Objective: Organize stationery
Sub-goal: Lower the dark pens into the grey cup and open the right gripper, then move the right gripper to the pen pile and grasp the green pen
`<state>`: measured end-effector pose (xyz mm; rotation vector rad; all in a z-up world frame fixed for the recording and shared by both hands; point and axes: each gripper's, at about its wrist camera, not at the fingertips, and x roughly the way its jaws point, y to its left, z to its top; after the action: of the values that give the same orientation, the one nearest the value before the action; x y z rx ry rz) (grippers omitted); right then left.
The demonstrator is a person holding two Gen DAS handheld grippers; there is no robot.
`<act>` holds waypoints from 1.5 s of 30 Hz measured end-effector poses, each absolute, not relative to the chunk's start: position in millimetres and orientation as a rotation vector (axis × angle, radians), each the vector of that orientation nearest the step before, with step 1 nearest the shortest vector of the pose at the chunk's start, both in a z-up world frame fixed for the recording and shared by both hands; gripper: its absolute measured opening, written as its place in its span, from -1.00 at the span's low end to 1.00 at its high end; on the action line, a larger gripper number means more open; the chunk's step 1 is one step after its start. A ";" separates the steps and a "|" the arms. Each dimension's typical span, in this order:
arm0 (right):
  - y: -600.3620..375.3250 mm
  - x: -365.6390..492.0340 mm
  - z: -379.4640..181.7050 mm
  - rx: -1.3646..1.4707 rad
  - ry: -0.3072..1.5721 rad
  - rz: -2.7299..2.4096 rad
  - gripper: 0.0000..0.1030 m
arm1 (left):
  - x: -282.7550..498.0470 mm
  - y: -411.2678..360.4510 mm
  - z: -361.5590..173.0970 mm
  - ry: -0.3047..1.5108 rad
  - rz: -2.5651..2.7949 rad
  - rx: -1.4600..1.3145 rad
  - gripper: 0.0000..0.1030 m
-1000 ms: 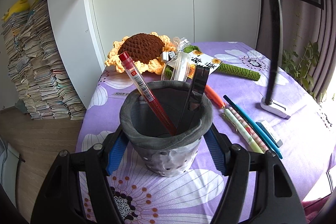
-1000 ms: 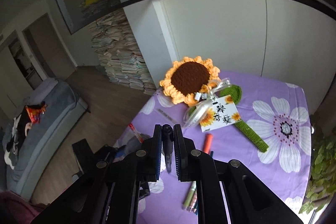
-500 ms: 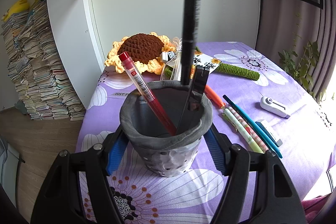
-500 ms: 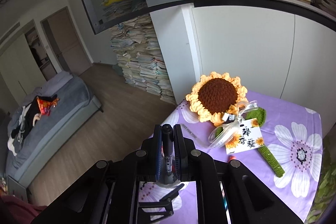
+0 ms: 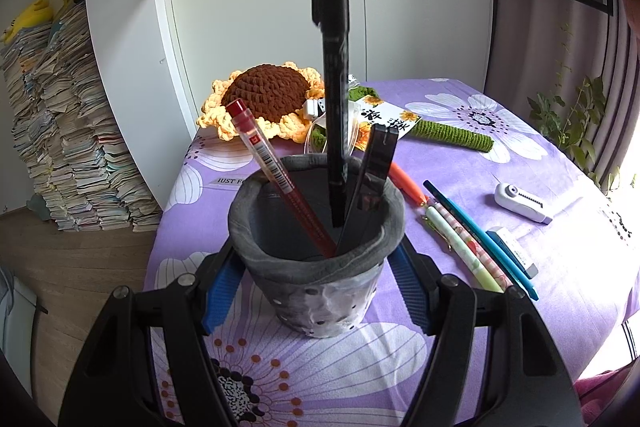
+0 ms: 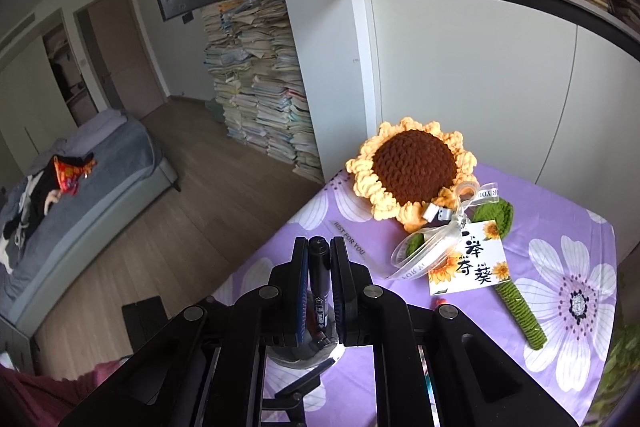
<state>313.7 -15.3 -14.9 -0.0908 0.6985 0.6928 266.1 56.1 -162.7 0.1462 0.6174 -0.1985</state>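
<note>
black marker (image 5: 335,99) is held upright in the right gripper (image 6: 319,259), jaws clamped, its tip lowered inside the grey pen cup (image 5: 316,259), which is squeezed by the left gripper (image 5: 316,291). if released off-centre, the red pen (image 5: 276,171) beneath could be knocked or the cup tipped. "just for you" is printed on the tablecloth (image 6: 560,379) ahead.

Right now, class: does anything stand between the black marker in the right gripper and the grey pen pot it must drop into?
Nothing visible blocks it. The black marker already dips into the grey pen pot, between the red pen and black clip.
</note>
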 end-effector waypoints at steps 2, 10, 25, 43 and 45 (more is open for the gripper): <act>-13.5 313.6 -19.6 -0.101 0.706 0.695 -0.77 | 266.2 56.1 -162.6 0.617 -0.198 0.147 0.34; -18.1 326.9 -45.7 -0.055 0.800 0.689 -0.77 | 265.1 55.6 -162.8 0.617 -0.200 0.148 0.34; -17.2 335.9 -73.4 0.010 0.923 0.725 -0.77 | 264.7 54.4 -163.1 0.619 -0.200 0.145 0.35; -126.1 347.5 -125.3 0.126 1.096 0.351 -0.76 | 263.0 55.3 -161.7 0.622 -0.191 0.143 0.35; -126.8 350.8 -136.1 0.135 1.125 0.350 -0.76 | 262.5 55.4 -161.6 0.623 -0.191 0.146 0.35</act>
<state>350.8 -126.8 -136.1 0.1350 1.1251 0.3503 262.5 55.4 -161.6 0.1462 0.6226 -0.1911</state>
